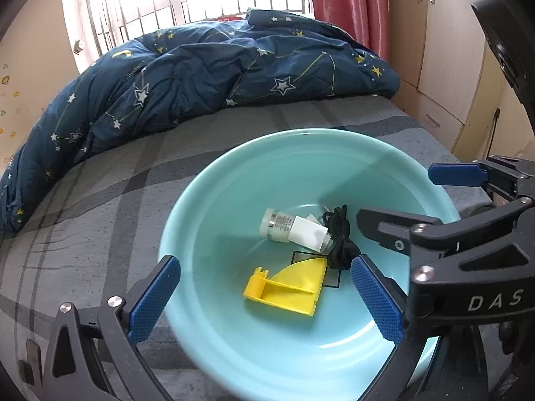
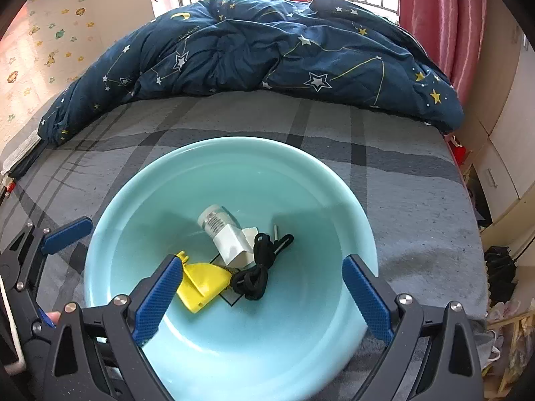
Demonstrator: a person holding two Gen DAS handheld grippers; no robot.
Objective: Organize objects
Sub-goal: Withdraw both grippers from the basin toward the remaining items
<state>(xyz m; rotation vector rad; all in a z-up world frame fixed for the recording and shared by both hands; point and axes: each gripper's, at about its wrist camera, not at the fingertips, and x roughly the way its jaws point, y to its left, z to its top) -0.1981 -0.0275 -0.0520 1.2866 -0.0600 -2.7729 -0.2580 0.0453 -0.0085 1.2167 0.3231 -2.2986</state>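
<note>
A light blue basin (image 1: 234, 173) (image 2: 140, 187) sits on the grey plaid bed. In it lie a yellow plastic piece (image 1: 291, 285) (image 2: 204, 282), a small white bottle (image 1: 277, 225) (image 2: 214, 220), a white charger block (image 1: 309, 235) (image 2: 234, 244) and a coiled black cord (image 1: 339, 237) (image 2: 255, 272). My left gripper (image 1: 264, 300) is open and empty over the basin's near left side. My right gripper (image 2: 260, 295) is open and empty over the basin's near edge. The right gripper also shows in the left wrist view (image 1: 401, 200), at the basin's right rim.
A crumpled dark blue star-print quilt (image 1: 200, 77) (image 2: 267, 50) lies across the far side of the bed. A barred window and pink curtain (image 2: 434, 10) stand behind it. Wooden cabinets (image 1: 451, 50) line the right side. Grey plaid sheet (image 2: 418, 183) surrounds the basin.
</note>
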